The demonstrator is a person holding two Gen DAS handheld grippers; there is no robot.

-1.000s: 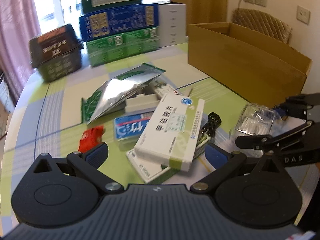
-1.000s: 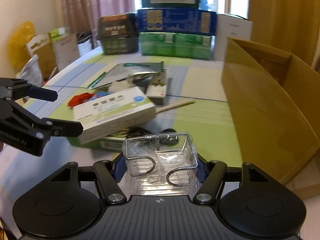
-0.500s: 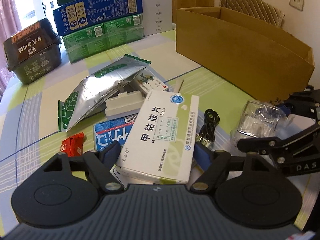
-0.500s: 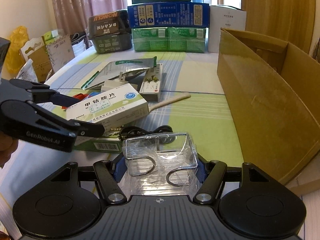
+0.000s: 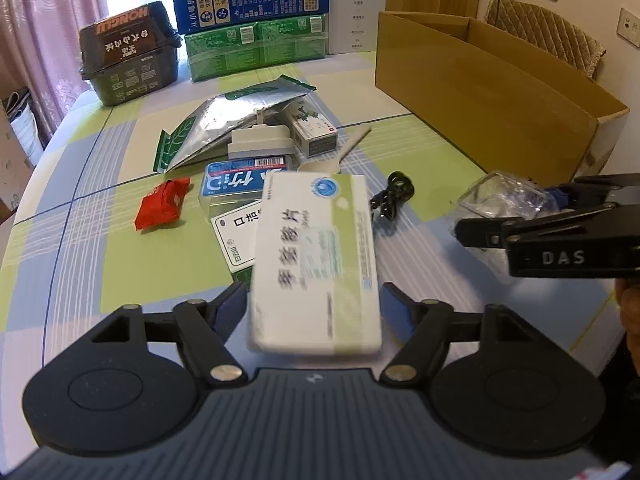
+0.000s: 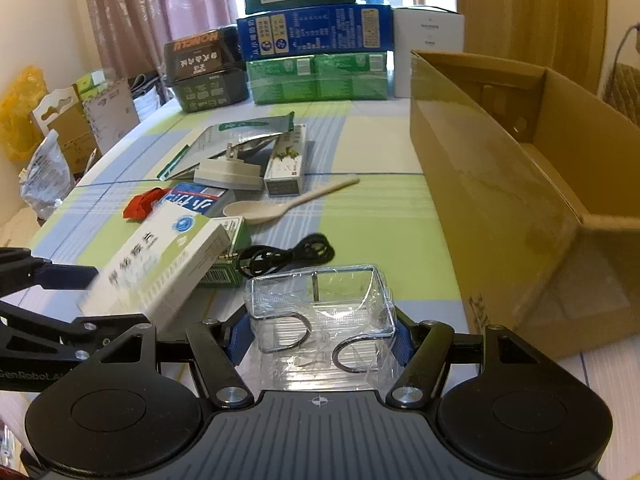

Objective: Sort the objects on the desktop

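Two tongs are at work over the bench [image 5: 80, 240], each with something between its fingers. The left tongs [image 5: 312, 308] stand open around a white and green medicine box [image 5: 316, 264], which fills the lower middle of the left wrist view; its blue pads sit just beside the box's long sides, and whether they touch it cannot be told, as the box is blurred. The box's long axis runs straight away from the tongs, along the fingers, so closing across its narrow width looks like the natural grip. In the right wrist view the same box [image 6: 160, 264] is tilted, its near end raised above a green box [image 6: 224, 268] under it.

The right tongs [image 6: 320, 332] are closed on a clear plastic case [image 6: 320, 308] holding two metal rings, at the lower middle of that view. The open cardboard box [image 6: 520, 200] fills the right side of the frame, near these tongs and farther from the left ones, so the right hand is the better placed to drop its load there, if that is the sorting bin.

Loose on the checked green and blue cloth, at mid frame, lie a black cable [image 6: 288, 258], a pale spoon [image 6: 288, 204], a red packet [image 5: 162, 208], a white plug [image 5: 260, 142] and a silver pouch [image 5: 224, 120]. Stacked cartons [image 5: 256, 20] and pink curtains close the upper edge.
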